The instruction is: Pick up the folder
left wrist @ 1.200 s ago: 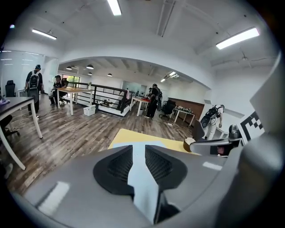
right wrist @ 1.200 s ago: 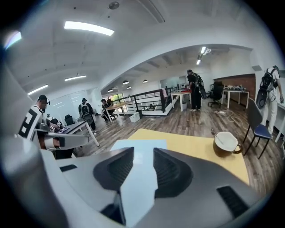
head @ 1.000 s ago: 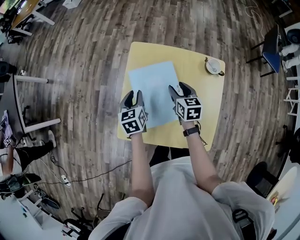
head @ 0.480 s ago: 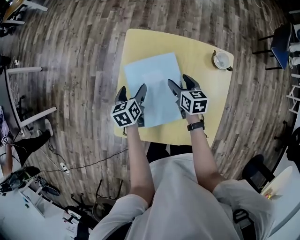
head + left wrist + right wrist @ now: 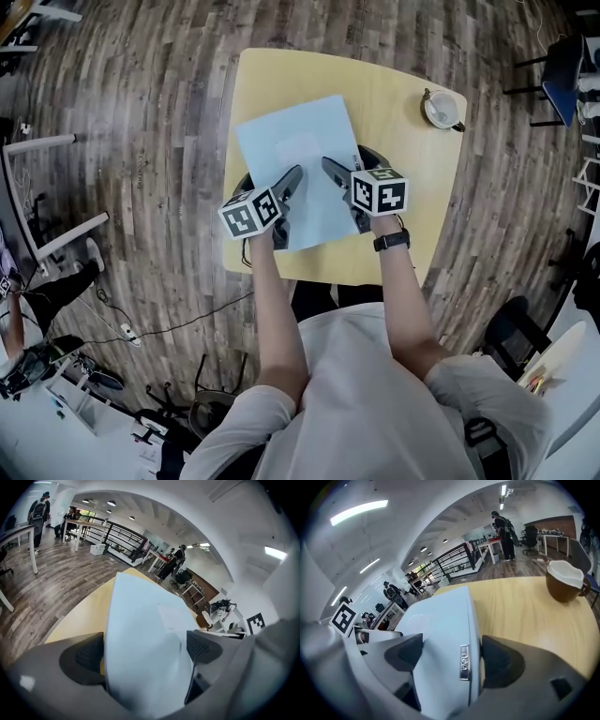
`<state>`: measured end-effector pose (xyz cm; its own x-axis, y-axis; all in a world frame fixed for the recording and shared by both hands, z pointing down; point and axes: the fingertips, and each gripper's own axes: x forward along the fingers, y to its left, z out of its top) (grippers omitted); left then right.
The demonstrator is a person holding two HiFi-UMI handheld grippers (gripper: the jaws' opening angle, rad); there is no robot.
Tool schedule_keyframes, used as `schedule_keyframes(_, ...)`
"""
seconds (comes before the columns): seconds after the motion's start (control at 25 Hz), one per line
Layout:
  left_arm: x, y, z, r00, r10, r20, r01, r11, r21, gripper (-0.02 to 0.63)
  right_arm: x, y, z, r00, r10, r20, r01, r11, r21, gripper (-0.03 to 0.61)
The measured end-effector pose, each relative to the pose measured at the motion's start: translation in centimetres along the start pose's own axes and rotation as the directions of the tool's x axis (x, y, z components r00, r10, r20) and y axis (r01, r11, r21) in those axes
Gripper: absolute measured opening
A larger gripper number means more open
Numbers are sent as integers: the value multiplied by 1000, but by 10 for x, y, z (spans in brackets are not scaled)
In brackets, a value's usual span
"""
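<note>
A light blue folder (image 5: 295, 155) lies flat on the yellow table (image 5: 394, 103). My left gripper (image 5: 270, 183) is low over its near left part. Its jaws are opening, and the folder's left edge (image 5: 140, 616) runs between the dark pads (image 5: 84, 658), which do not press on it. My right gripper (image 5: 352, 164) is at the near right edge, with its jaws opening too. The folder's right border, with a small metal label (image 5: 464, 663), lies between its pads (image 5: 501, 663). Neither gripper grips the folder.
A brown cup with a white inside on a saucer (image 5: 441, 108) stands at the table's far right corner and shows in the right gripper view as cup (image 5: 563, 581). Wooden floor surrounds the table. Desks stand at the left (image 5: 37, 150), and a cable (image 5: 178, 328) runs on the floor.
Both grippers have come down onto the folder's near part and their jaws have spread wide. The folder has not moved on the table.
</note>
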<state>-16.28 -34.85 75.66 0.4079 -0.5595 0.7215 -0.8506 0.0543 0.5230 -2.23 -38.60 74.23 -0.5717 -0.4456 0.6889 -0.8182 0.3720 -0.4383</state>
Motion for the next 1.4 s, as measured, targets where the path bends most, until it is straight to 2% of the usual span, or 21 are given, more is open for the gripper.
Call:
schedule_keyframes(0.2, 11, -2, -6, 998, 2, -66, -1, 1000, 23, 532, 0, -4, -2, 1000, -22, -15, 21, 1000, -16, 354)
schedule_keyframes(0.44, 12, 1, -7, 999, -3, -47, 4, 999, 32, 532, 5, -7, -5, 999, 2, -47, 0, 1000, 30, 354)
schedule_keyframes(0.96, 14, 4, -6, 999, 13, -44, -11, 999, 33, 535, 15, -16, -11, 987, 127, -100, -111, 983, 147, 367)
schedule_keyframes(1.16, 10, 7, -13, 999, 16, -37, -15, 1000, 23, 534, 12, -12, -15, 991, 117, -71, -109, 989, 104, 365)
schedule_keyframes(1.4, -10, 6, -44, 999, 37, -34, -37, 999, -4, 534, -5, 2, -39, 992, 94, -89, -91, 995, 32, 365)
